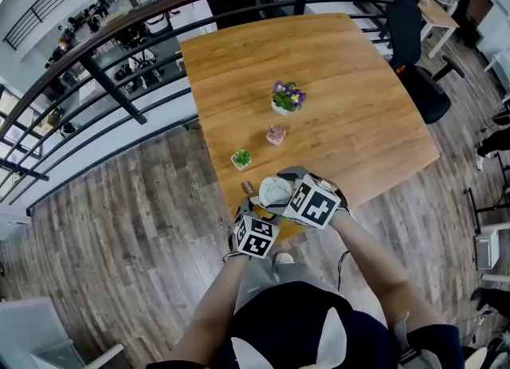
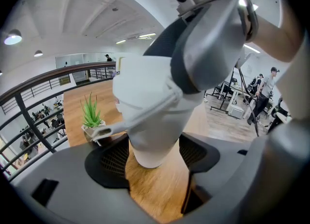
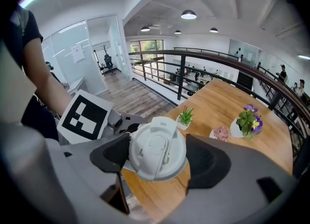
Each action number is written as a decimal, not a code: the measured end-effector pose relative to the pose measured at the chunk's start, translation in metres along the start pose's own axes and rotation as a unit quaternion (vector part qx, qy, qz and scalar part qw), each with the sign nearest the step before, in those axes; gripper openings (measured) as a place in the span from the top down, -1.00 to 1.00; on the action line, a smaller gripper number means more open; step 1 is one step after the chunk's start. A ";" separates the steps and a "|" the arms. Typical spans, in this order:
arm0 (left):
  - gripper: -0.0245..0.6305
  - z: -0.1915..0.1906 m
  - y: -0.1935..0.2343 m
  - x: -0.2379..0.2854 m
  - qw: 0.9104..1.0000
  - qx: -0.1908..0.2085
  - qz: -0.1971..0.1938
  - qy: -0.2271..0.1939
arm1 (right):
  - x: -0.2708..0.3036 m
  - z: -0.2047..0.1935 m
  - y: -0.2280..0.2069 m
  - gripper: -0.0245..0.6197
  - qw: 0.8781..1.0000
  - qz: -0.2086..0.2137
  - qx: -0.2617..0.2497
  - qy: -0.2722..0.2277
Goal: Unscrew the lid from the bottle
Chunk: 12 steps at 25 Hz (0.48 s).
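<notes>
Head view: white plastic bottle held above the 6 o'clock edge of the wooden worktop. The left gripper is at its 7 o'clock and the right gripper at its 3 o'clock. Left gripper view: fingers clamped on both sides of the bottle's lower body; small green potted plant on the worktop at 9 o'clock. Right gripper view: fingers closed on the round white flip-top lid, pads touching its rim at 9 and 3 o'clock.
</notes>
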State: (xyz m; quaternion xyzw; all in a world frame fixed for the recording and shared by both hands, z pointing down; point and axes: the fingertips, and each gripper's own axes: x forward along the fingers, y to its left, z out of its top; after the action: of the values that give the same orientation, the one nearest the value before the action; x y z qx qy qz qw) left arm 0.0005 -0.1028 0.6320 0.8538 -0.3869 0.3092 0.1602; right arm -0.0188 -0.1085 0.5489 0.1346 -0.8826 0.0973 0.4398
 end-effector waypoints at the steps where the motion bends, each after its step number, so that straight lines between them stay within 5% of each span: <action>1: -0.06 0.000 0.000 0.000 1.000 0.000 0.000 0.000 | 0.000 0.000 0.001 -0.20 1.000 0.006 -0.009 0.004; 12: -0.06 0.000 0.000 -0.001 1.000 0.001 0.000 0.000 | 0.001 -0.001 0.006 -0.21 0.988 0.066 -0.121 0.064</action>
State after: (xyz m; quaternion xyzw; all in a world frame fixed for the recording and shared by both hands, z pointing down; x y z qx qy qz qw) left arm -0.0005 -0.1021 0.6310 0.8539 -0.3865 0.3099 0.1592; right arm -0.0199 -0.1025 0.5499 0.0149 -0.8651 0.0268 0.5007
